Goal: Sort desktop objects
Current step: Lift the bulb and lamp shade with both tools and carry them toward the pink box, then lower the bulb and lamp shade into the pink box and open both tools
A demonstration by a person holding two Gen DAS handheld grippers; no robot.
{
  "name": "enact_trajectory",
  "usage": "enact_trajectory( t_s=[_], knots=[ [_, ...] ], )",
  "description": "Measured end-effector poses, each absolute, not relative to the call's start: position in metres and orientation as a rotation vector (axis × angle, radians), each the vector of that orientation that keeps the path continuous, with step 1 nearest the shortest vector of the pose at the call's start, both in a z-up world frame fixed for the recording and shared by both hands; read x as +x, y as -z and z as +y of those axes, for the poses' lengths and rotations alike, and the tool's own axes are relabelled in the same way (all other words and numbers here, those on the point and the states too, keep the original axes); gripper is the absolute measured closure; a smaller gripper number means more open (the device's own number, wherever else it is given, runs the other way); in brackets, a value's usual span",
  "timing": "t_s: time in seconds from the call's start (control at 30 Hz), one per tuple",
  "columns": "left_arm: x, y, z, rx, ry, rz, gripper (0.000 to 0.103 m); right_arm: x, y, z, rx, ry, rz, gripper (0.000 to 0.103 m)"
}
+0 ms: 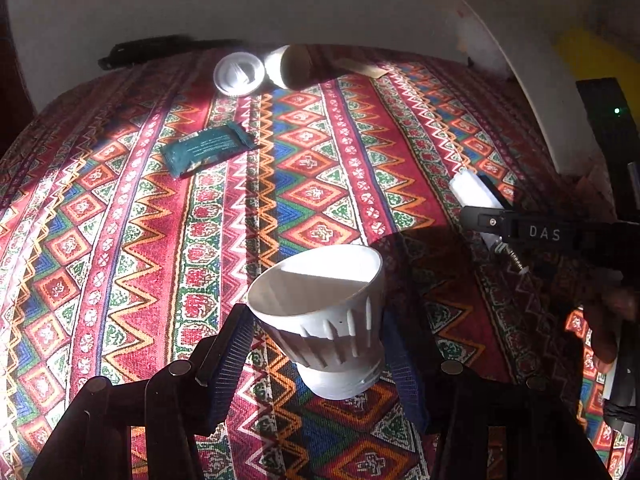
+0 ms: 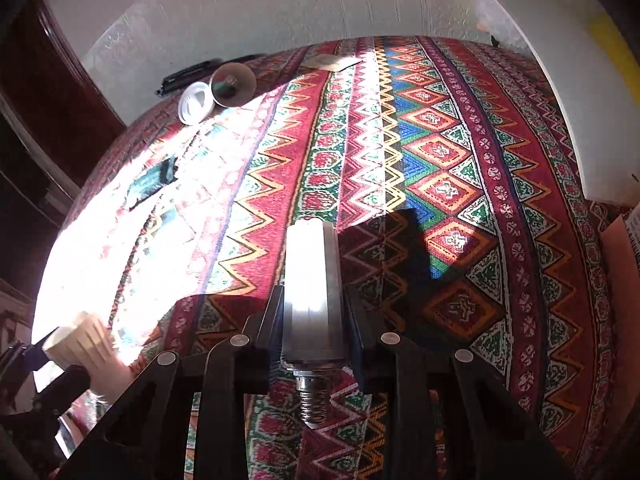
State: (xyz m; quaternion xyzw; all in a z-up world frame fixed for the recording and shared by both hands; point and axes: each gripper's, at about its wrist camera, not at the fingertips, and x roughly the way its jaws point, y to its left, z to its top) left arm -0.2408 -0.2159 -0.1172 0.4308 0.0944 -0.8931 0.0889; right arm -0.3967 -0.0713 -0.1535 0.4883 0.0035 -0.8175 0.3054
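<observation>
Sorting in progress: a white ribbed cup (image 1: pixel 320 320) is pinched between the pads of the left gripper (image 1: pixel 320 356), tilted, its mouth turned up and away from the camera, its foot nearest the lens. It appears lifted clear of the patterned cloth (image 1: pixel 120 240), though contact at the foot cannot be ruled out. The cup is judged light, stiff and brittle if ceramic; its glazed, tapering wall is likely to slip, so hold is best taken low on the ribbed flank, as shown, where the ribs give some purchase.

A white bulb (image 2: pixel 312 288) with a metal screw base is clamped between the fingers of the right gripper (image 2: pixel 314 320), base toward the camera, body pointing forward along the fingers. It is judged light and fragile; hold is taken across its flat sides near the base.

Further out, on the cloth, lie a teal packet (image 1: pixel 208 150), a white lid (image 1: pixel 239 73), a toppled paper cup (image 1: pixel 290 66) just beside the lid, and a tan card (image 1: pixel 362 67) near the far edge. A black object (image 1: pixel 160 49) rests along the wall behind. Strong sunlight washes out the left part of the right wrist view.
</observation>
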Motion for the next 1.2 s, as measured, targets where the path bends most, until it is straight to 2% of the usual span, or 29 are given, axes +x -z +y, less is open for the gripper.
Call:
enact_trajectory(
  t_s=[0.17,0.23,0.37,0.4,0.5,0.53,0.87,1.2],
  knots=[
    [-0.252,0.132,-0.224,1.319,2.638,0.337,0.044,-0.367,0.111,-0.05,1.204,2.174,-0.043,0.074],
    [-0.261,0.14,-0.223,1.341,2.621,0.323,0.04,-0.363,0.103,-0.042,1.207,2.164,-0.082,0.073],
    [-0.28,0.152,-0.229,1.352,2.577,0.329,0.04,-0.359,0.097,-0.038,1.199,2.173,-0.064,0.073],
    [-0.282,0.153,-0.231,1.346,2.566,0.341,0.04,-0.359,0.098,-0.037,1.202,2.173,-0.058,0.073],
    [-0.283,0.153,-0.241,1.326,2.544,0.413,0.052,-0.357,0.099,-0.032,1.207,2.169,-0.048,0.074],
    [-0.279,0.149,-0.241,1.31,2.552,0.428,0.052,-0.356,0.098,-0.031,1.202,2.17,-0.046,0.074],
    [-0.243,0.07,-0.194,1.119,2.742,0.462,0.052,-0.332,0.045,0.003,1.043,2.224,-0.131,0.074],
    [-0.256,-0.027,-0.047,1.057,3.098,0.32,0.051,-0.287,-0.024,0.132,0.765,2.577,-0.273,0.073]
  ],
)
